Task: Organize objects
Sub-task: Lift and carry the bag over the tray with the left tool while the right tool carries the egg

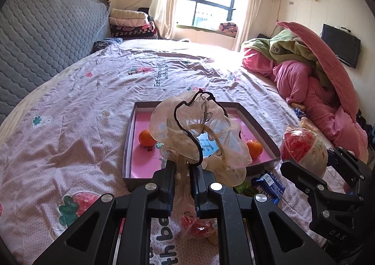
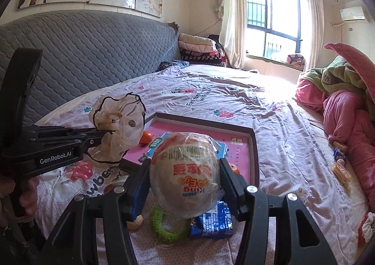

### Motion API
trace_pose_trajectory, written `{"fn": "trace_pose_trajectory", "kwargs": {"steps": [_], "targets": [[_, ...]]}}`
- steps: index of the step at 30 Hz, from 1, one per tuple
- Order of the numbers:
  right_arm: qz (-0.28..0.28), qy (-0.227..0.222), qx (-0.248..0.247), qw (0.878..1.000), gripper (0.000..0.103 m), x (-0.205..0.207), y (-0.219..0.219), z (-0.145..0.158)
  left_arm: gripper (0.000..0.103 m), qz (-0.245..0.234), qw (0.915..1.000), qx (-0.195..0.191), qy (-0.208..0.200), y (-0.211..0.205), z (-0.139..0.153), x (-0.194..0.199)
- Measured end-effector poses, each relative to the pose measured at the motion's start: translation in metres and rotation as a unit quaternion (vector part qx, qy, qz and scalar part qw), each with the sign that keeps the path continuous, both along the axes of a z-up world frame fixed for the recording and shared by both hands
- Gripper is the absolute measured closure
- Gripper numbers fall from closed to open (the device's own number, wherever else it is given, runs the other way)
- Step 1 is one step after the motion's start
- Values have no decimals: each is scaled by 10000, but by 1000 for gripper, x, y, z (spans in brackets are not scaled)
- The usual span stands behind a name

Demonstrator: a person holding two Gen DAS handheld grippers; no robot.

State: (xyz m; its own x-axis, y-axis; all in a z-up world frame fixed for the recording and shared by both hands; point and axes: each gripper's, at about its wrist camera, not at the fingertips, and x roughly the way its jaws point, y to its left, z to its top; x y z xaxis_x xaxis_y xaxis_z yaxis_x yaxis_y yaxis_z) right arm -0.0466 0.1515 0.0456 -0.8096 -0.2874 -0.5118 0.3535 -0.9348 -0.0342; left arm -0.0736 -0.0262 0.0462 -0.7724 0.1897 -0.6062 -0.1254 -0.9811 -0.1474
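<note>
So the left gripper (image 1: pixel 183 172) has its jaws pressed together on a sheer beige fabric scrunchie-like thing with a black cord edge (image 1: pixel 199 129). The gauzy ruffles puff up and out past the jaw tips, with a tail of the same fabric hanging down between the jaws toward the bed. It's held up in the air, over the near edge of the shallow cardboard box lid with a pink printed liner (image 1: pixel 257 115).

The right gripper (image 2: pixel 185 171) is pinching a big egg-shaped toy wrapped in crinkly clear plastic with red and orange print (image 2: pixel 185 171). The jaws are spread about halfway and sit on the egg's left and right sides, with the egg bulging above and below them. It hangs above the bed just in front of the box lid.

In the lid there are two small oranges (image 1: pixel 146 137), one toward the left and one toward the right. Under the egg, on the pinkish floral bedsheet (image 1: pixel 70 101), lie a fuzzy green ring (image 2: pixel 164 225) and a blue snack packet (image 2: pixel 211 222), just beside each other.
</note>
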Motion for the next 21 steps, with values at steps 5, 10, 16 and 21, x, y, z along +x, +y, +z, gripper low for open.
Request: {"fn": "trace_pose_trajectory", "kwargs": {"steps": [5, 10, 16, 21], "targets": [[-15, 25, 4, 10000, 47, -11, 0, 2, 90, -28, 10000, 5, -9, 1, -1, -6], [-38, 52, -1, 10000, 47, -20, -1, 3, 90, -37, 10000, -2, -15, 2, -2, -16], [-118, 114, -5, 9999, 47, -30, 1, 6, 90, -45, 10000, 4, -15, 0, -1, -27], [-171, 129, -28, 9998, 47, -38, 3, 8, 90, -39, 10000, 5, -21, -3, -2, -34]]}}
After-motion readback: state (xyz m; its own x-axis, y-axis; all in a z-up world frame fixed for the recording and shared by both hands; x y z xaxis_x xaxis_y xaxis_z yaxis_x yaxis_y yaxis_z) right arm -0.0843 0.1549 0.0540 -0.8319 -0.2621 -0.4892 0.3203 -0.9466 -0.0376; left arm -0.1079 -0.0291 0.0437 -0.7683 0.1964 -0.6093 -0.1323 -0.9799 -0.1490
